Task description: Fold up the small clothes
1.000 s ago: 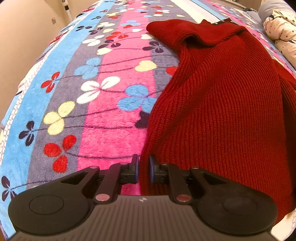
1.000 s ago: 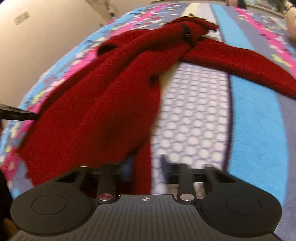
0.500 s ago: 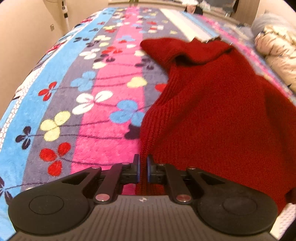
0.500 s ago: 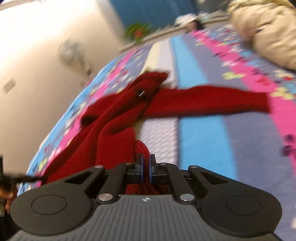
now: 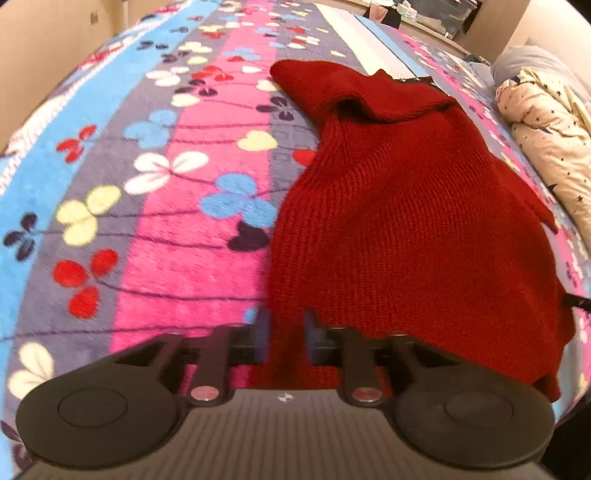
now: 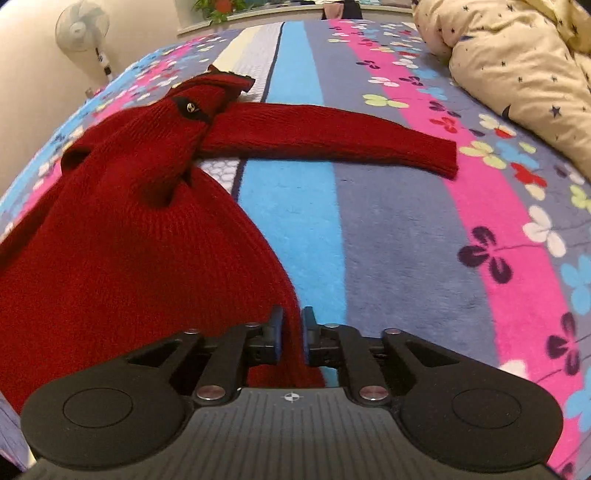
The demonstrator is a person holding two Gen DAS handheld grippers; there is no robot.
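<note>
A striped floral blanket covers the bed; a cream star-print quilt lies bunched at its edge, a standing fan beyond.

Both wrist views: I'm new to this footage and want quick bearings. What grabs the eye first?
A dark red knit sweater sprawls across a striped, flower-patterned blanket, one sleeve stretched out flat to the right. Its near hem runs between the fingers of the left gripper and the right gripper. A cream star-print duvet is bunched at far right.
</note>
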